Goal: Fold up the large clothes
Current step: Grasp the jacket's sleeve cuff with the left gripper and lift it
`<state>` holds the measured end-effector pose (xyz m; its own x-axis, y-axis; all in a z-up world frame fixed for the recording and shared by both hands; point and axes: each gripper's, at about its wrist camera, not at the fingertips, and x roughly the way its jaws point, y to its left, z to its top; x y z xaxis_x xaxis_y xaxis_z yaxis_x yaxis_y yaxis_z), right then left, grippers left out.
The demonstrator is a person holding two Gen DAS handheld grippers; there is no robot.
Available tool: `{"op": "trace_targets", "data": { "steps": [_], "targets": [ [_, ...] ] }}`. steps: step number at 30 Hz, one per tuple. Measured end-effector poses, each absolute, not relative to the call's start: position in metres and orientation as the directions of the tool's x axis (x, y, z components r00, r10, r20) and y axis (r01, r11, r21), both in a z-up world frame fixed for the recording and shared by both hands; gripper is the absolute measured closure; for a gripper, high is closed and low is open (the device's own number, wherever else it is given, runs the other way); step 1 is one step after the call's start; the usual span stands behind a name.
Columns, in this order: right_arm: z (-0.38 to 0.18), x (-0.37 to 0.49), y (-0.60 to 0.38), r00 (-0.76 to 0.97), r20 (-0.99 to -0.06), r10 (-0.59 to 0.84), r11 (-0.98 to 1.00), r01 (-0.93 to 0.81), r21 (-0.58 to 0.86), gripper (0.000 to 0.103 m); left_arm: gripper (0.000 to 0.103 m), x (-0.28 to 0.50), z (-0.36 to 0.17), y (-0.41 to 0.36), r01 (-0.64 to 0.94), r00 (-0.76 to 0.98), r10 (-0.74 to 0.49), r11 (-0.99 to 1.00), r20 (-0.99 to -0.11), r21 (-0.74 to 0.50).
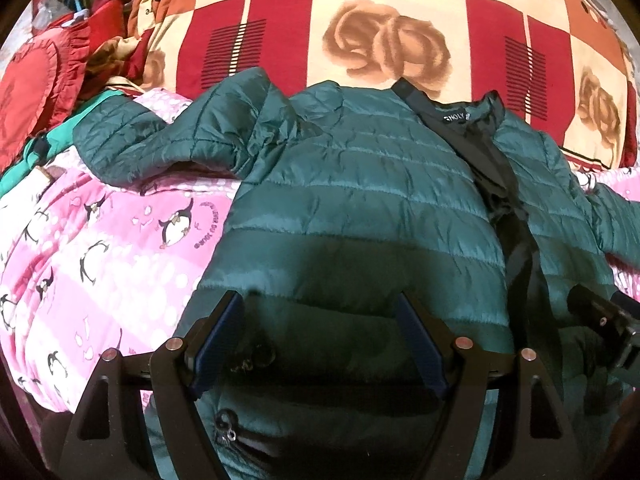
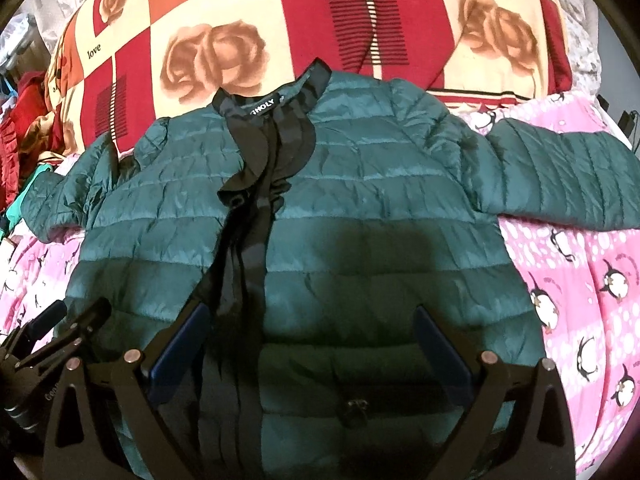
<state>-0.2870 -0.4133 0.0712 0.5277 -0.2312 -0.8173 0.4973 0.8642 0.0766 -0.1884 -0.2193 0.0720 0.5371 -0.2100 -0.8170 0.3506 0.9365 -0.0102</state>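
Note:
A dark green quilted puffer jacket (image 1: 352, 184) lies front up on the bed, collar at the far end, with black lining along its open front. It also shows in the right wrist view (image 2: 360, 200). Its left sleeve (image 1: 168, 136) and right sleeve (image 2: 560, 176) are spread out sideways. My left gripper (image 1: 320, 300) is open over the lower left front panel. My right gripper (image 2: 312, 312) is open over the lower right front panel. Each gripper shows in the other's view: the right one (image 1: 600, 320), the left one (image 2: 60, 332). Both hold nothing.
A pink penguin-print quilt (image 1: 100, 248) lies under the jacket, also shown in the right wrist view (image 2: 580, 300). A red and cream rose-pattern blanket (image 1: 360, 20) lies beyond the collar. A red frilled cushion (image 1: 32, 92) and piled clothes sit at the far left.

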Motion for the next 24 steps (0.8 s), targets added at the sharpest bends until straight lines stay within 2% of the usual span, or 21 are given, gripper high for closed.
{"op": "trace_targets", "data": {
  "steps": [24],
  "targets": [
    [0.062, -0.231, -0.418, 0.532, -0.825, -0.193, 0.890, 0.448, 0.081, 0.000, 0.051, -0.111, 0.086, -0.173, 0.205, 0.580, -0.138, 0.979, -0.803, -0.021]
  ]
}}
